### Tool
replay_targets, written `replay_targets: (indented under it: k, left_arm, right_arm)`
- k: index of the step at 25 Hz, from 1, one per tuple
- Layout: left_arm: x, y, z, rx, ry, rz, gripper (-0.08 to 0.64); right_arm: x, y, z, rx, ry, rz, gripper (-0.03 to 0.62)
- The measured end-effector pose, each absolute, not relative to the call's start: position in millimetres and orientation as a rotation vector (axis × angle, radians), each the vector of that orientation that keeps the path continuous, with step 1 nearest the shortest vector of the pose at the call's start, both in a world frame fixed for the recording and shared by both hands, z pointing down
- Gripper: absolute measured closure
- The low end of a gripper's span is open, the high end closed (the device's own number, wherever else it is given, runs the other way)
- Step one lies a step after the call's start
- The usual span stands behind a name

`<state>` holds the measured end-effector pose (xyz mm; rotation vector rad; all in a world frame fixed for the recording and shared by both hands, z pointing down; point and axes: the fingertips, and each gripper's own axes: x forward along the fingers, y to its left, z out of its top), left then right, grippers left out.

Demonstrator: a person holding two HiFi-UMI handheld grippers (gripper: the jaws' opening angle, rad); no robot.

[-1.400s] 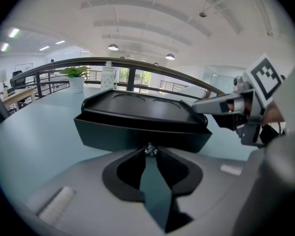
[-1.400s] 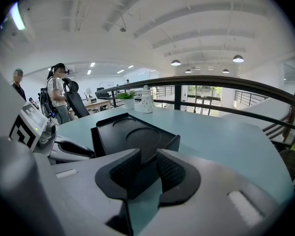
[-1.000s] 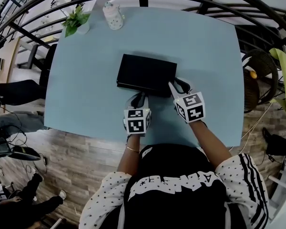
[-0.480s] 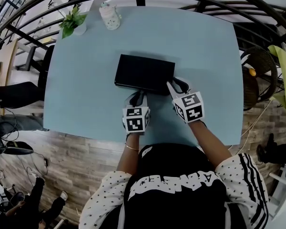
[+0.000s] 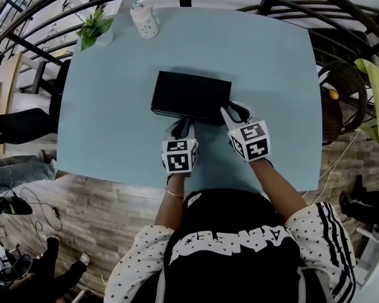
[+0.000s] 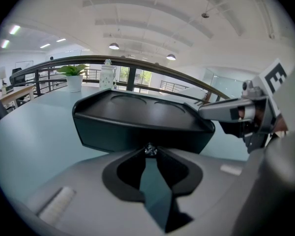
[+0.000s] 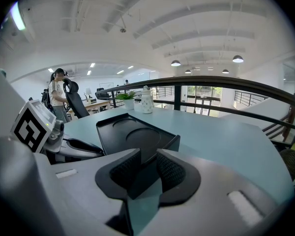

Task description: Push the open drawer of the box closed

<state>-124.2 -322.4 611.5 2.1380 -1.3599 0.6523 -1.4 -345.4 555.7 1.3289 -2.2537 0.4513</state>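
My right claw point(image 5: 232, 113) pinches the near right corner of the black box point(image 5: 191, 95), I think so the box cannot slide away. My left claw point(image 5: 184, 125) has its jaws pressed together, with the tip at the little shiny knob point(image 6: 148, 150) on the near front of the box, ready to push the drawer point(image 6: 132, 134) in. The drawer looks almost shut, so I cannot see inside it, and the round dents point(image 7: 142, 136) on top of the box hold nothing.
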Motion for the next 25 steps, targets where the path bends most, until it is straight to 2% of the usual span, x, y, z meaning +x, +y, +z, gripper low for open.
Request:
replay_targets:
  k: [25]
  left_arm:
    - [-128.8,-314.4,606.9,2.164,-1.371,0.574,0.56]
  right_arm:
    - [-0.1,-346.1,554.7,1.357,-2.264,0.485,0.508]
